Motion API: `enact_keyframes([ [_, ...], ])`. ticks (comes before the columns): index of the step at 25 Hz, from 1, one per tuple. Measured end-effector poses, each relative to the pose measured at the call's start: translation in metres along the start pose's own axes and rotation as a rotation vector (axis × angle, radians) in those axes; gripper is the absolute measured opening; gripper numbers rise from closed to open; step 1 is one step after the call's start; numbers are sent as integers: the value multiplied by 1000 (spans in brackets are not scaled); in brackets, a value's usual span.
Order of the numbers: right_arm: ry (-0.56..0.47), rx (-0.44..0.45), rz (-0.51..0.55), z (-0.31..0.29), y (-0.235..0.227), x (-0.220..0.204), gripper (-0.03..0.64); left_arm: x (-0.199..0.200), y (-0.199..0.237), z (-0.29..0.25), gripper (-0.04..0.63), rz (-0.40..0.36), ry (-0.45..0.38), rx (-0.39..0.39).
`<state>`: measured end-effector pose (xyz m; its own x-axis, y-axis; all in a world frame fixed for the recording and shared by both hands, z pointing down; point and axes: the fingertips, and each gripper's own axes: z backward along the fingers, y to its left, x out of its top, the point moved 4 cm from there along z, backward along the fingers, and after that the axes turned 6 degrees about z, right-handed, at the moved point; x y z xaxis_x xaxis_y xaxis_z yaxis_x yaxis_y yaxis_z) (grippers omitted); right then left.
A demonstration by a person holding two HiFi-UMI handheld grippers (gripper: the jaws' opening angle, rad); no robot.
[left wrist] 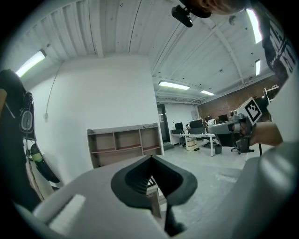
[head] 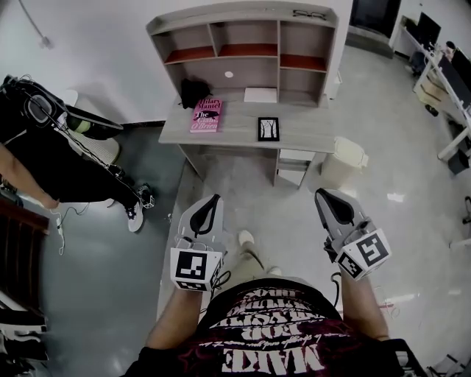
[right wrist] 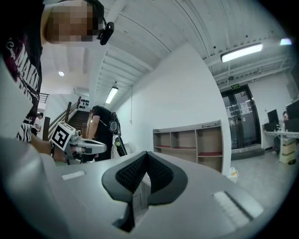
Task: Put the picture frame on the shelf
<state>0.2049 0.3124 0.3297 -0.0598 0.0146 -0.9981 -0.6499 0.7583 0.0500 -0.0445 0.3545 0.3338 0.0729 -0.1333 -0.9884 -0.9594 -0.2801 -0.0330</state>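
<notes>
Our left gripper [head: 212,200] and right gripper [head: 324,194] hang empty, jaws pressed together, well short of the bench [head: 239,129]. The frame [head: 268,128] sits there, straight ahead between them, long side running away from us, below the shelf [head: 248,50]; neither hand looks nearer.

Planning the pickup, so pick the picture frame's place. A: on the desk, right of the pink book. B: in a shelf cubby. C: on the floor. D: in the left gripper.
A: the picture frame sits on the desk just right of the pink book, below the shelf.
</notes>
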Motion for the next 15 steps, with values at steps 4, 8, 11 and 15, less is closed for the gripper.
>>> enact_keyframes([
  [4,3,-14,-17,-9,-6,-6,26,0,7,-10,0,-12,-3,-13],
  [8,29,-33,-13,-17,-12,-12,26,-3,17,-30,0,21,-12,-30],
  [11,38,-64,-21,-25,-27,-14,26,-3,20,-52,0,33,-24,-57],
  [15,50,-60,-17,-42,-37,-11,26,0,26,-77,0,32,-17,-84],
])
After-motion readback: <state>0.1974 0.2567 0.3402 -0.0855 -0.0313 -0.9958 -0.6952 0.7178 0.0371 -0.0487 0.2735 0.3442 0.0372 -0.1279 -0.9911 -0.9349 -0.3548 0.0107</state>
